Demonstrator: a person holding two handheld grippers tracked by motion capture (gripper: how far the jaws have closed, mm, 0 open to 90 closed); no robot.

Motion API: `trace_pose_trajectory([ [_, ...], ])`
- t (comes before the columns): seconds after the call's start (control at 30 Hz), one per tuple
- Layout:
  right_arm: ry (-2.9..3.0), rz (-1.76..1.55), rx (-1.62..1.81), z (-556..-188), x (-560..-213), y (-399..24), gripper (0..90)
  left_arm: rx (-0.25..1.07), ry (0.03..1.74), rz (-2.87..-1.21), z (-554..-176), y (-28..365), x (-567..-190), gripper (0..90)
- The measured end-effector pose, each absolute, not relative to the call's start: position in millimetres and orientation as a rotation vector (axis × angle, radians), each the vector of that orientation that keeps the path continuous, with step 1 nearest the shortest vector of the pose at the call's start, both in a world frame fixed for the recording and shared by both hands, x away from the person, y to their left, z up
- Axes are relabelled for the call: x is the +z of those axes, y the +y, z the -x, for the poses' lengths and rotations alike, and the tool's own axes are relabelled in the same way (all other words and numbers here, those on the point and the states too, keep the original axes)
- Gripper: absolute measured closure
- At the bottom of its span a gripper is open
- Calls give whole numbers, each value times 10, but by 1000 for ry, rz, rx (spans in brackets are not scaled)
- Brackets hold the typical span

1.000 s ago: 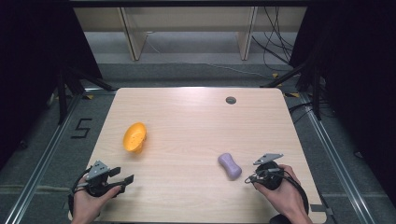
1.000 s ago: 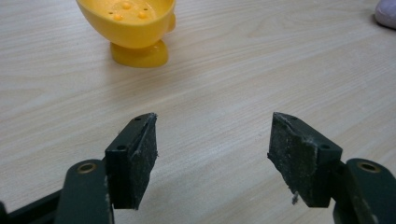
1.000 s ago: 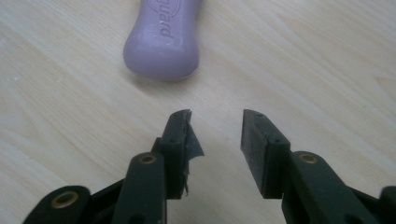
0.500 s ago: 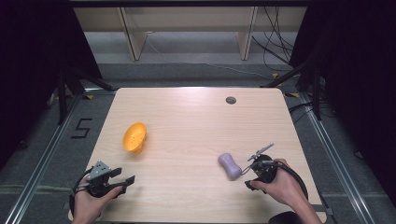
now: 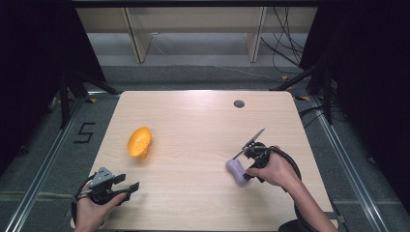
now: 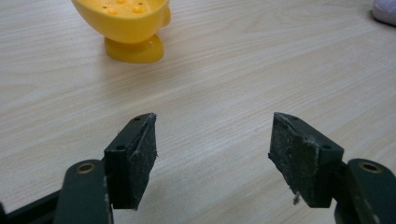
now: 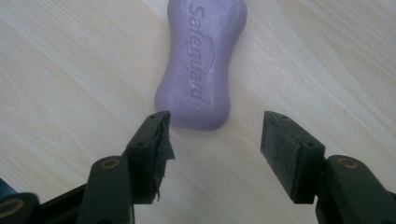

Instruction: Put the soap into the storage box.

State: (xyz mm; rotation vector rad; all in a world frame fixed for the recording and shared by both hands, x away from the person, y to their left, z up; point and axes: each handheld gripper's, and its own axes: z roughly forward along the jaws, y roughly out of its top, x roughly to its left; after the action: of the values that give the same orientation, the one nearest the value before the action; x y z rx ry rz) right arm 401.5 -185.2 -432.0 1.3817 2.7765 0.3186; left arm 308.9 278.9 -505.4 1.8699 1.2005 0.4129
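A purple bar of soap (image 5: 236,170) (image 7: 201,63) stamped "Safeguard" lies flat on the wooden table (image 5: 193,130), right of centre near the front. My right gripper (image 5: 245,173) (image 7: 215,149) hovers just short of the bar's near end, tilted down toward it, jaws open and apart from it. A yellow perforated soap dish (image 5: 139,142) (image 6: 128,25) lies on its side at the table's left. My left gripper (image 5: 129,188) (image 6: 212,156) rests at the front left corner, open, pointing toward the dish with nothing between its jaws.
A small dark round grommet (image 5: 239,103) sits in the tabletop at the back right. Beyond the table's far edge stand shelf legs (image 5: 138,38) and loose cables (image 5: 285,48). The soap's edge (image 6: 385,11) peeks in at the top right of the left gripper view.
My right gripper has swung left and forward from beside the soap to just behind its near end, tilting downward. The left gripper, soap and dish have stayed put.
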Motion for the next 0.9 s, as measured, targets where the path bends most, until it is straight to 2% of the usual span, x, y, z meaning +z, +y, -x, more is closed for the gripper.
trace_pose_trajectory([
  [0.27,2777,-1397,301,-4197,-4402,-1662,422,423,1194,-1871,-3095,2796,-5053,311],
  [0.9,2791,-1456,233,-4360,-4550,-1501,375,423,1189,-1879,-3098,2793,-5051,309],
])
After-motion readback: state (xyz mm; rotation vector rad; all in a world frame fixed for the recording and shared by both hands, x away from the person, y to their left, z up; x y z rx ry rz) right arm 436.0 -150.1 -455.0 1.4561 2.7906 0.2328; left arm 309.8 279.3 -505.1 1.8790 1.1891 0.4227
